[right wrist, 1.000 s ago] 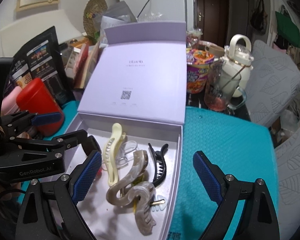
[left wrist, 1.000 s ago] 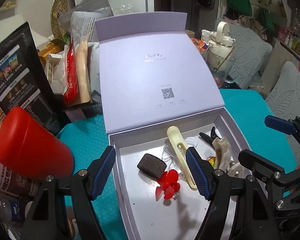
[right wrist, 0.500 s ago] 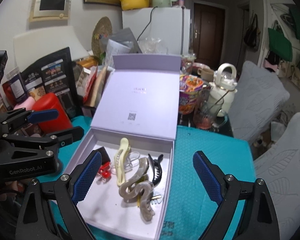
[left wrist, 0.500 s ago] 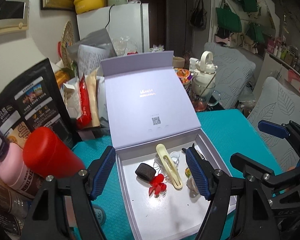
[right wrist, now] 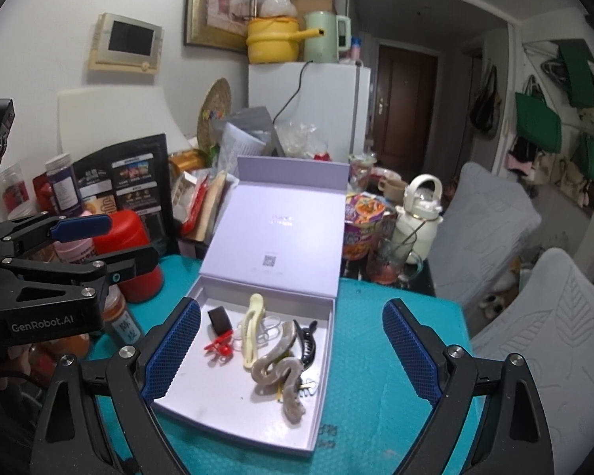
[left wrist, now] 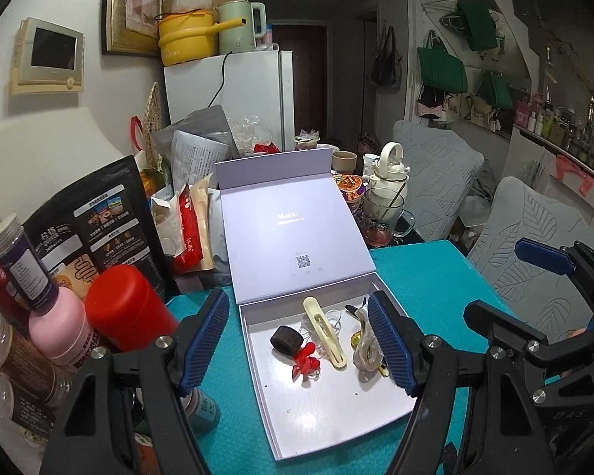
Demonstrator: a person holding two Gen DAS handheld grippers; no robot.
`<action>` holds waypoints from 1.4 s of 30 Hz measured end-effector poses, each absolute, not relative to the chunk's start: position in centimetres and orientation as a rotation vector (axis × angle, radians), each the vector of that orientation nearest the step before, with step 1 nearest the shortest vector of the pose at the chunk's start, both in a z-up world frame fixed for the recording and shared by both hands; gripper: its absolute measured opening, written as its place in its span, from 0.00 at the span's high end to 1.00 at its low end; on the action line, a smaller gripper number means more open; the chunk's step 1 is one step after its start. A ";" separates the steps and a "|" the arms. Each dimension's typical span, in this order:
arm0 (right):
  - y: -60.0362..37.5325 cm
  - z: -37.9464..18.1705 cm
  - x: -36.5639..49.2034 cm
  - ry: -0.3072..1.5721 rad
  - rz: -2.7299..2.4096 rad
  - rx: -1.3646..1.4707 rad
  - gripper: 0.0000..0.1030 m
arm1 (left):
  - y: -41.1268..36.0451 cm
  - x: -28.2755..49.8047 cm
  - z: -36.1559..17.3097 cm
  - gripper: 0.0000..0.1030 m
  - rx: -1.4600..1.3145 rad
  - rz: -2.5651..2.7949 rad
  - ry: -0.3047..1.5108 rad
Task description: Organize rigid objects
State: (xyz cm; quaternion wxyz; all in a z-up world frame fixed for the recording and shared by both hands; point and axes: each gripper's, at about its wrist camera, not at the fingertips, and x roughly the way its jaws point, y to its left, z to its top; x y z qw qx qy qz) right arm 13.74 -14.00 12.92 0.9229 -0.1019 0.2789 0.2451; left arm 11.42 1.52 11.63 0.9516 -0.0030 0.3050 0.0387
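Tongs, left (left wrist: 297,342) and right (right wrist: 291,352), agape above box (right wrist: 324,340); nothing held.

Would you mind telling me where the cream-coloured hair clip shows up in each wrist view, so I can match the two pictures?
Left wrist view: the cream hair clip lies in the open box, just right of the red clip, between the left gripper's fingers.
Right wrist view: the cream hair clip lies mid-box, left of the marbled wavy clip.
Shared landmark: the code printed inside the box lid.
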 end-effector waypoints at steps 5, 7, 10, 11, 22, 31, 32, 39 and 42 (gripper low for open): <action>-14.6 13.7 11.4 0.536 0.508 -0.208 0.07 | 1.0 9.1 12.1 0.15 0.005 0.083 0.595; -14.8 13.8 10.5 0.524 0.505 -0.209 0.07 | 0.8 7.8 12.2 0.08 0.008 0.086 0.571; -15.2 13.9 9.1 0.505 0.501 -0.212 0.06 | 0.5 6.3 12.3 0.05 0.014 0.092 0.548; -15.3 13.9 8.8 0.502 0.499 -0.211 0.06 | 0.4 5.8 12.3 0.05 0.014 0.093 0.545; -16.2 12.9 4.5 0.476 0.482 -0.200 0.05 | -0.2 1.8 10.6 0.05 0.002 0.076 0.538; -16.5 10.6 1.9 0.496 0.467 -0.195 0.05 | -0.7 -1.0 8.0 0.04 -0.008 0.065 0.561; -16.6 10.4 1.7 0.501 0.469 -0.192 0.05 | -0.7 -1.2 7.7 0.04 -0.011 0.062 0.567; -16.5 8.7 0.1 0.523 0.462 -0.202 0.05 | -0.8 -2.2 6.2 0.04 -0.031 0.058 0.586; -16.8 8.4 -0.3 0.531 0.460 -0.194 0.05 | -0.8 -2.3 5.8 0.05 -0.039 0.058 0.592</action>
